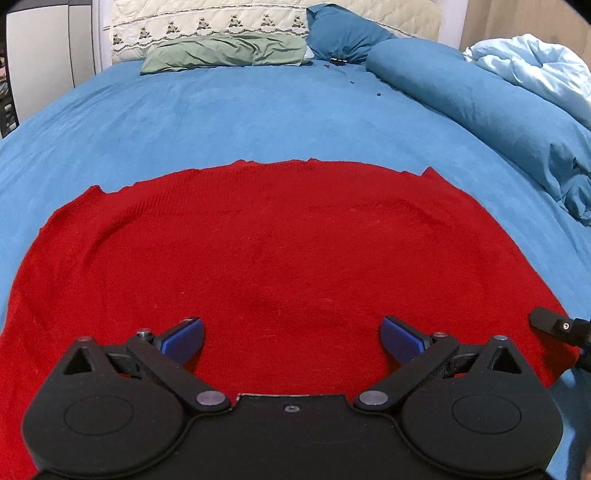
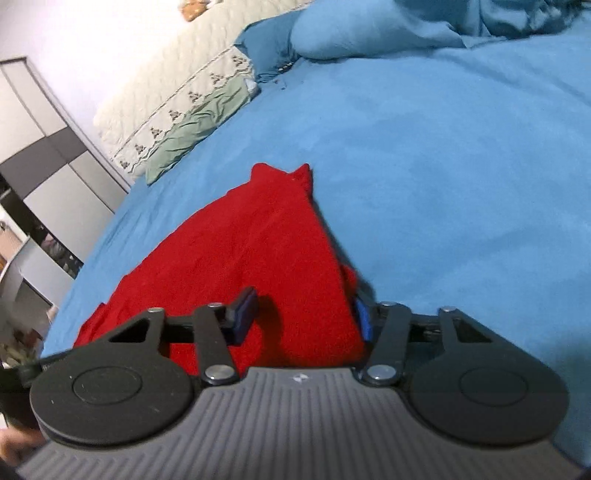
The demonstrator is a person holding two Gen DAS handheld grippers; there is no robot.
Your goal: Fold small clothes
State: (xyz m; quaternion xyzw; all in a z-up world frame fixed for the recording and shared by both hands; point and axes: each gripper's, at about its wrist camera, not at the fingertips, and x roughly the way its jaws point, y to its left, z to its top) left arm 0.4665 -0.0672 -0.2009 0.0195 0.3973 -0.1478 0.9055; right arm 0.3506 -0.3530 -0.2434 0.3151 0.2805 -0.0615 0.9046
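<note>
A red knit garment (image 1: 258, 251) lies spread flat on the blue bed sheet (image 1: 258, 118). My left gripper (image 1: 291, 338) is open and hovers over the garment's near part, blue pads wide apart, holding nothing. In the right wrist view the red garment (image 2: 251, 251) runs away from me to a pointed far corner. My right gripper (image 2: 303, 314) is open at the garment's right edge, with the cloth lying between its two blue pads; the right pad is partly hidden behind the cloth. The right gripper's tip (image 1: 554, 325) shows at the left view's right edge.
At the head of the bed lie a green pillow (image 1: 225, 51), a blue pillow (image 1: 343, 33) and a quilted cream headboard cushion (image 1: 207, 18). A long blue bolster (image 1: 480, 110) and a pale blue duvet (image 1: 535, 62) lie at the right. A grey wardrobe (image 2: 48, 173) stands left of the bed.
</note>
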